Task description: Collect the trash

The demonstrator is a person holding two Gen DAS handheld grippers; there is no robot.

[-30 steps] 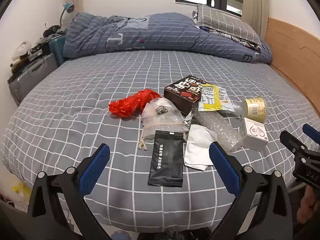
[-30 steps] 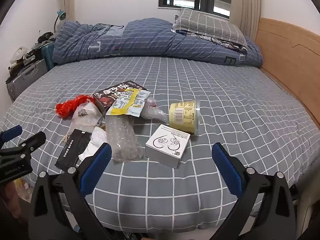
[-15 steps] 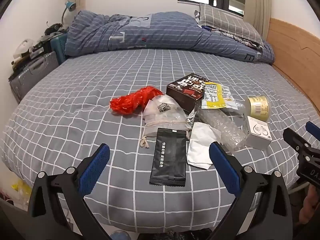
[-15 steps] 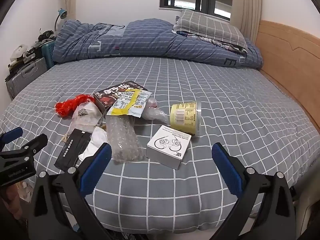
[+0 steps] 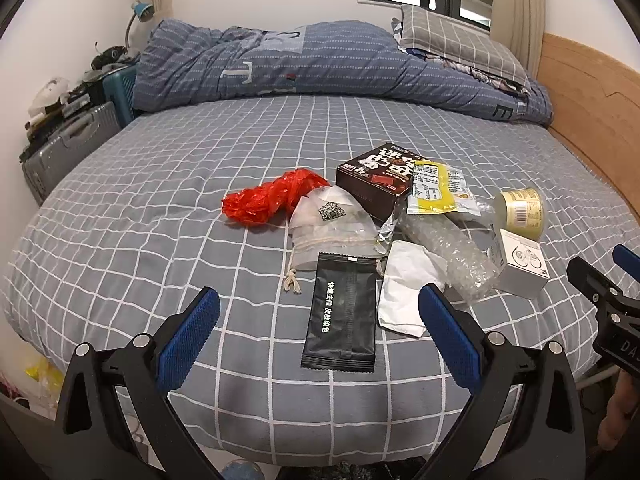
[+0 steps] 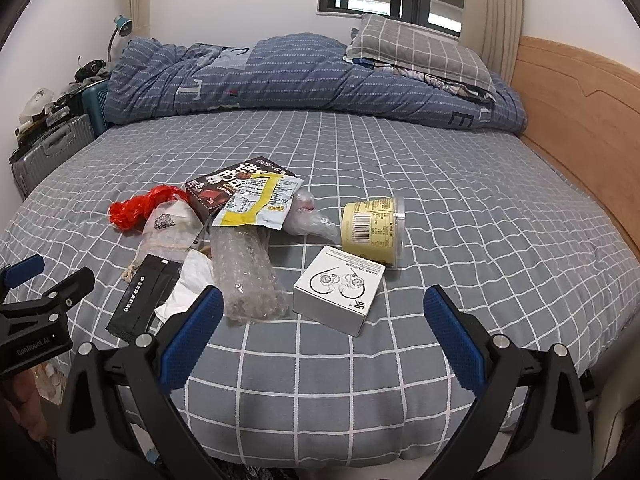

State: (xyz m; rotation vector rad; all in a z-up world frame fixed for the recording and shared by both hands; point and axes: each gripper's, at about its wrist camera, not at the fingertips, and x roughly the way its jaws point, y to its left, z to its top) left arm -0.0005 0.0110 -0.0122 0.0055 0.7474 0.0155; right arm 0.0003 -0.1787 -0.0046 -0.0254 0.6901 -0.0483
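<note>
Hovering spread and empty, left gripper (image 5: pixel 318 332) reads "GenRobot.AI"; right gripper (image 6: pixel 322 334) likewise, "DAS" visible.

Grey sheet (image 5: pixel 160 216) w/ white grid; red bag (image 5: pixel 272 198); black packet (image 5: pixel 342 312); yellow cup (image 6: pixel 370 226).

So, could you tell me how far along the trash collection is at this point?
Nothing looks collected. Both the left gripper and right gripper are open and empty above the bed's near edge. Left: the black packet, white box, yellow cup, red bag and other wrappers.
</note>
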